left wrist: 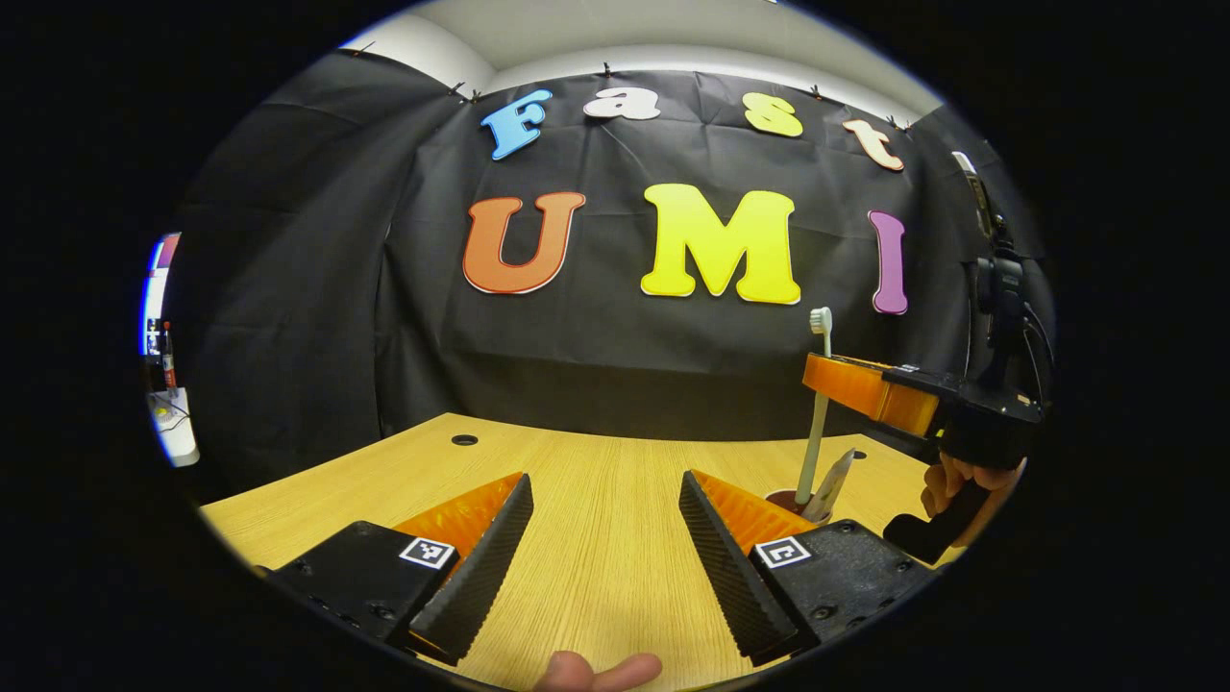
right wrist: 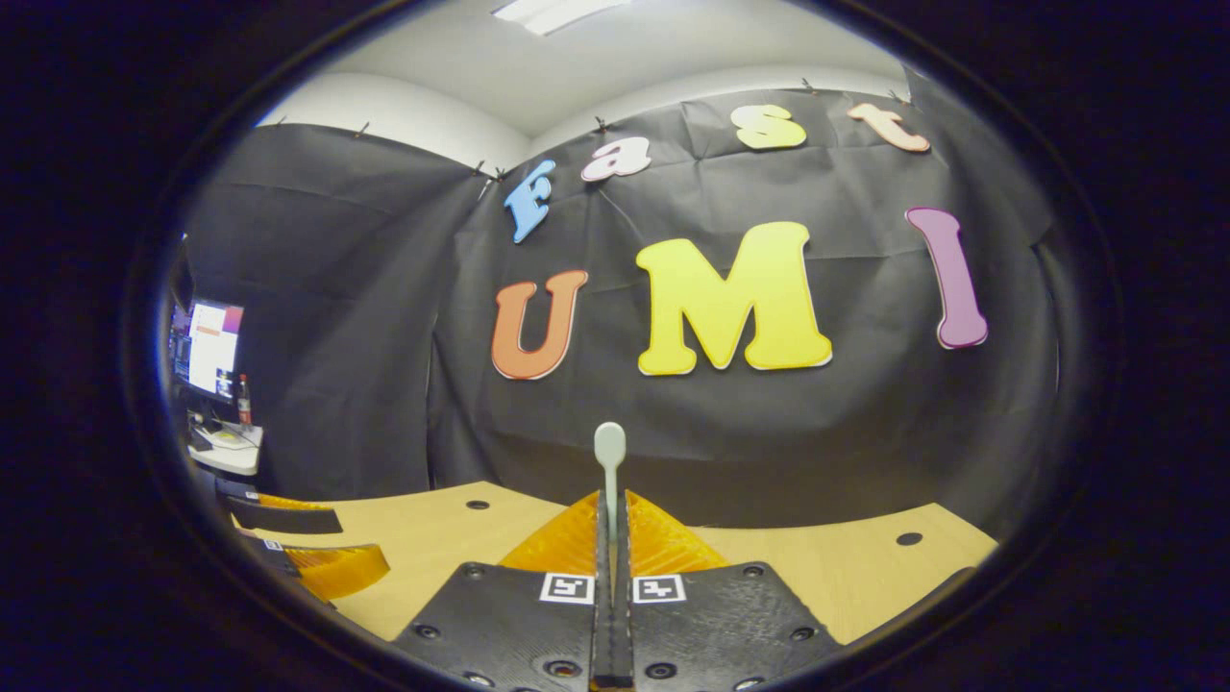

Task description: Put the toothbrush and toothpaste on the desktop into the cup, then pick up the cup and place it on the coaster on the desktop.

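Note:
A white toothbrush (left wrist: 817, 423) stands upright at the right of the left gripper view, with its lower end down in a brown-rimmed cup (left wrist: 783, 500). My right gripper (left wrist: 819, 380) is shut on the handle, well below the bristle head. A toothpaste tube (left wrist: 832, 485) leans in the same cup. In the right gripper view the toothbrush (right wrist: 609, 452) rises from between the closed fingers of the right gripper (right wrist: 611, 514). My left gripper (left wrist: 605, 485) is open over the bare wooden table (left wrist: 596, 548), left of the cup, with nothing in it. The left gripper (right wrist: 317, 543) also appears at the far left of the right gripper view.
The table has small round holes (left wrist: 464, 439) near its back edge, close to the black cloth wall. A hand (left wrist: 951, 485) holds the right gripper's grip. A side desk with a monitor (right wrist: 213, 346) stands beyond the booth's left side.

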